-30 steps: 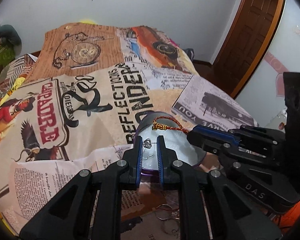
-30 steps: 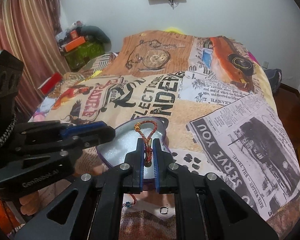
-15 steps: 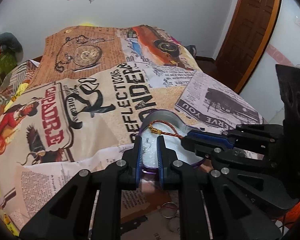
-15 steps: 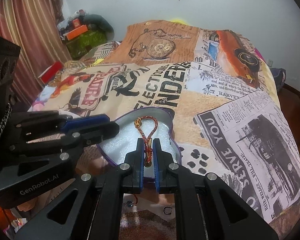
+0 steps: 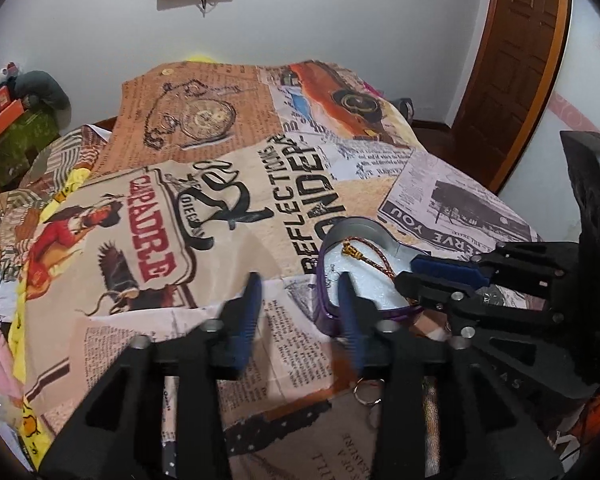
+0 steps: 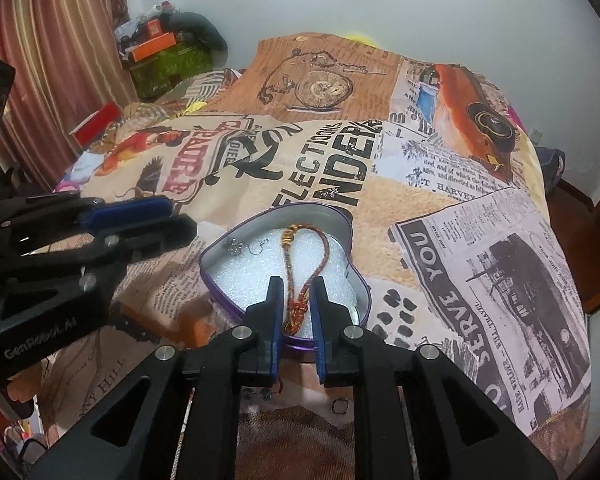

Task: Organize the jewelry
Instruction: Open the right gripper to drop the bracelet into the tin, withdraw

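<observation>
A purple heart-shaped tin (image 6: 342, 236) with white foam inside sits on the printed bedspread; it also shows in the left wrist view (image 5: 366, 227). A red-and-gold braided bracelet (image 6: 300, 268) lies in it, with a small silver earring (image 6: 236, 247) beside it. My right gripper (image 6: 297, 298) is open, its fingers either side of the bracelet's knotted end above the tin's near rim. My left gripper (image 5: 298, 300) is open and empty, left of the tin, its right finger over the tin's edge.
Small metal rings lie on the cloth near me, one in the left wrist view (image 5: 367, 390) and one in the right wrist view (image 6: 340, 406). The bedspread (image 6: 340, 152) stretches ahead. Boxes and clutter (image 6: 160, 56) stand at the far left, a door (image 5: 512, 60) at the right.
Both grippers have opened. The right one has let go of the bracelet, which now lies in the tin. The left gripper has let go of the earring and shifted left.
</observation>
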Demonstrator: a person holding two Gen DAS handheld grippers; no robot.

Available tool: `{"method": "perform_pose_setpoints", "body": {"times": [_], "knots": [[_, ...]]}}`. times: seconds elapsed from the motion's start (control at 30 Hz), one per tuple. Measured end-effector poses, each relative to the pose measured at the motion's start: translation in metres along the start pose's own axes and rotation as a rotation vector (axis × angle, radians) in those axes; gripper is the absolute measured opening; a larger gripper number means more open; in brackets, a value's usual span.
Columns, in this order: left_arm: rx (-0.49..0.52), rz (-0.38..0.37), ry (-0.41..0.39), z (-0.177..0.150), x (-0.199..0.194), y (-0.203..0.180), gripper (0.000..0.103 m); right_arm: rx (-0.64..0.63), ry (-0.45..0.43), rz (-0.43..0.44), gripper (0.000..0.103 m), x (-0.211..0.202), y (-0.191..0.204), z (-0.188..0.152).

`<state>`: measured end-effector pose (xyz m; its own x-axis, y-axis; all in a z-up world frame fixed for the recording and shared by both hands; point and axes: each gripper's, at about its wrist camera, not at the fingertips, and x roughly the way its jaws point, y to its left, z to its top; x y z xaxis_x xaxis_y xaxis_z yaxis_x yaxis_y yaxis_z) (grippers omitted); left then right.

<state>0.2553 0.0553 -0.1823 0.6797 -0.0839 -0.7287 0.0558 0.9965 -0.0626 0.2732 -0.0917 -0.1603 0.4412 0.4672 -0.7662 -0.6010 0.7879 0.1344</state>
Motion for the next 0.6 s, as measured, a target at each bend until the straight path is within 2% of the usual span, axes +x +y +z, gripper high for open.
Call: {"method": "perform_pose_setpoints", "body": {"times": [0.07,0.13,0.2,0.6], "knots": [[-0.005,0.005,-0.008,-0.001,-0.005,0.002,0.042,-0.002,-0.011,-0.01,0.018,-0.004,0.001,0.0],[-0.014,0.009,-0.009,-0.002,-0.011,0.005,0.042,0.0,-0.03,-0.023,0.038,-0.01,0.002,0.0],[-0.014,0.021,-0.014,-0.003,-0.016,0.006,0.042,0.006,-0.057,-0.027,0.045,-0.018,0.003,0.0],[0.022,0.048,-0.003,-0.021,-0.041,-0.001,0.042,0.016,-0.096,-0.056,0.045,-0.052,0.011,-0.007]]}}
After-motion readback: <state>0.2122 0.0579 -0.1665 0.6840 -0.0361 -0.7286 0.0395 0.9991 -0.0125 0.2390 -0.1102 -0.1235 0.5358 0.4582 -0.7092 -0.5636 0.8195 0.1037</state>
